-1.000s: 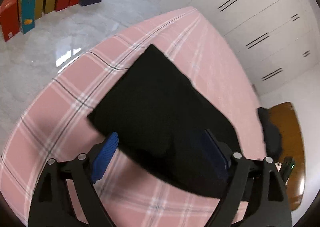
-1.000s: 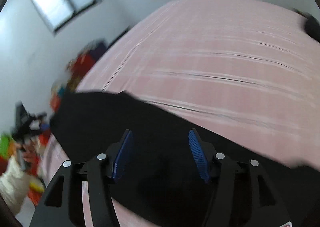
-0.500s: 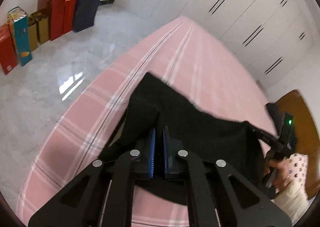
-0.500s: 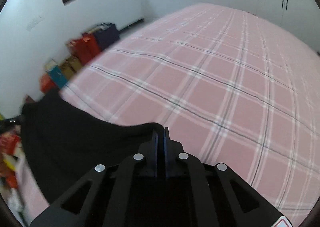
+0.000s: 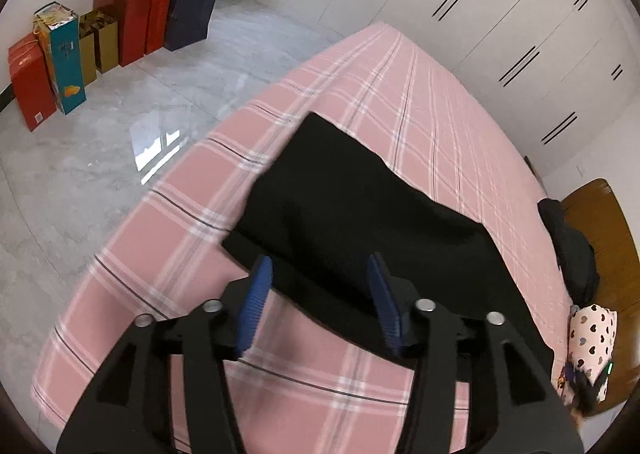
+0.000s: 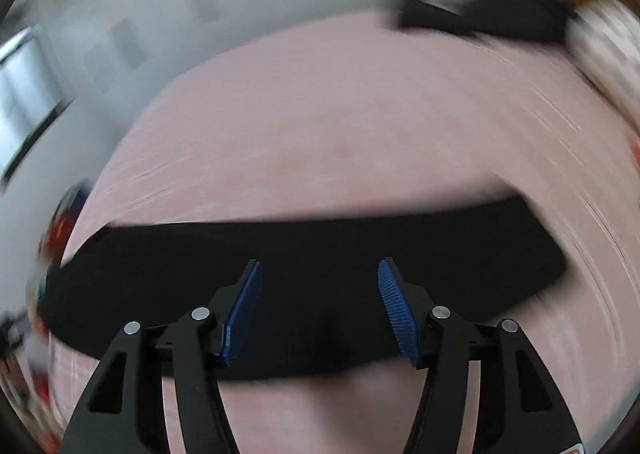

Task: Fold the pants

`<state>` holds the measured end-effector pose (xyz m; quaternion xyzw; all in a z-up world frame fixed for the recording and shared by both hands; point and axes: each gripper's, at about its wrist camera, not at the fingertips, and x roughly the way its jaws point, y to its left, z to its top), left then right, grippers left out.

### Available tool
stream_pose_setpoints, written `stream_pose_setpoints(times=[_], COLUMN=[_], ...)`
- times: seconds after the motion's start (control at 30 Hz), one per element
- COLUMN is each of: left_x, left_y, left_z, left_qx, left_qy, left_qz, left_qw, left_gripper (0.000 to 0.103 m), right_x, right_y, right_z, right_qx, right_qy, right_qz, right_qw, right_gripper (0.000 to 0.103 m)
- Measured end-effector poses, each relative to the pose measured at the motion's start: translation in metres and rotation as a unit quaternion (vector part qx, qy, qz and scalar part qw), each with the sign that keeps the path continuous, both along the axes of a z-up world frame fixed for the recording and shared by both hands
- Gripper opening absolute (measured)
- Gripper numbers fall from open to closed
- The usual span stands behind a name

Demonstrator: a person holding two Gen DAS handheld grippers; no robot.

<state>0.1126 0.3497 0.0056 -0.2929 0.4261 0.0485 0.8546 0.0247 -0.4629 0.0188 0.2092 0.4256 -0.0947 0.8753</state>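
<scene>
Left wrist view: we saw the black pants [image 5: 360,222] lying folded flat near the corner of the pink plaid bed [image 5: 168,254].
Our left gripper [image 5: 316,302] and right gripper [image 6: 320,306] both gaped wide, holding nothing, over the pants' near edge; bare bedding stretched beyond the far edge, though the right view was blurred.
</scene>
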Motion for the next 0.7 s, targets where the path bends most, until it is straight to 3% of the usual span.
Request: stream_pose_setpoints(times=[0.07,0.17,0.37,0.43,0.5,0.7], left_x=[0.004,0.013,0.016,0.013,0.011,0.017], left_y=[-0.01,-0.024,-0.037,-0.04,-0.041,-0.052], left_z=[-0.003,-0.015,-0.034,-0.037,-0.039,-0.038], left_qx=[-0.003,-0.021,-0.02,-0.025,-0.024,-0.017], left_qy=[0.008,0.025,0.054,0.057,0.062,0.063], left_qz=[0.004,0.022,0.069,0.079,0.088,0.079], left_qw=[1.0,0.9992,0.9959,0.995,0.9939,0.9948], left_gripper=[0.051,0.054,0.054,0.054,0.058,0.061], right_x=[-0.023,-0.023,0.007,0.01,0.017,0.03], right_y=[-0.052,-0.094,-0.11,-0.103,-0.098,-0.089], right_z=[-0.015,-0.029,-0.073,-0.07,-0.068,-0.066], right_qx=[0.025,0.068,0.099,0.094,0.108,0.1], right_qy=[0.016,-0.001,0.018,0.001,-0.01,0.014], right_qz=[-0.051,-0.078,-0.083,-0.077,-0.05,-0.024], right_qw=[0.998,0.995,0.991,0.993,0.993,0.995], right_gripper=[0.058,0.058,0.057,0.047,0.027,0.027])
